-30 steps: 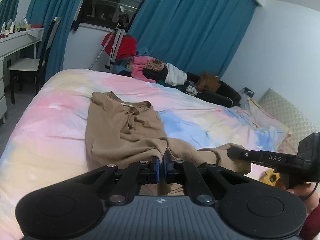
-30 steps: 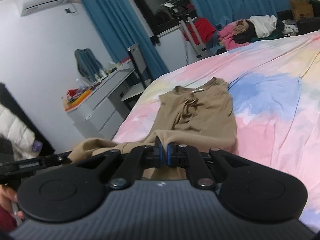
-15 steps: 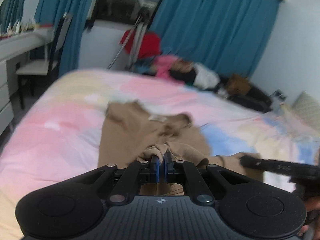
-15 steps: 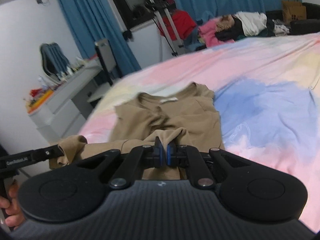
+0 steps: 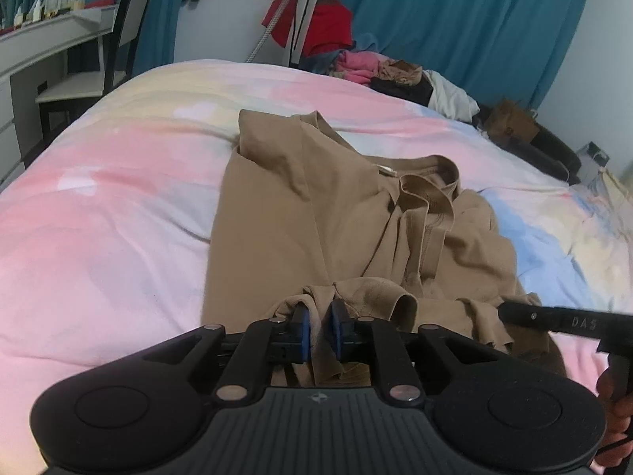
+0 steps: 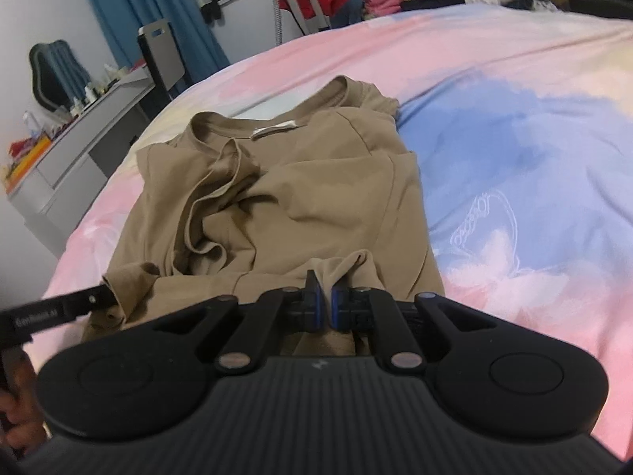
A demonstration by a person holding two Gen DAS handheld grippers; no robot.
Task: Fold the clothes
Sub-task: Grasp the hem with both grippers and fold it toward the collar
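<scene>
A tan T-shirt [image 5: 316, 213] lies on the pastel bed, collar at the far end, its sides folded inward. It also shows in the right wrist view [image 6: 300, 198]. My left gripper [image 5: 319, 322] is shut on the near hem of the shirt, left corner. My right gripper [image 6: 325, 300] is shut on the near hem, right corner. Both hold the hem lifted and carried forward over the shirt's body. The right gripper's finger [image 5: 554, 318] shows at the right of the left wrist view; the left gripper's finger [image 6: 67, 304] shows at the left of the right wrist view.
The pastel pink, blue and yellow bedspread [image 5: 99, 213] surrounds the shirt. A heap of clothes [image 5: 379, 71] lies beyond the far bed edge by blue curtains. A tripod [image 5: 300, 12], a chair [image 5: 114, 59] and a white desk [image 6: 79, 146] stand at the left.
Both grippers have carried the near hem forward toward the collar, so the shirt's lower part now folds over its body. The collar end appears closer.
</scene>
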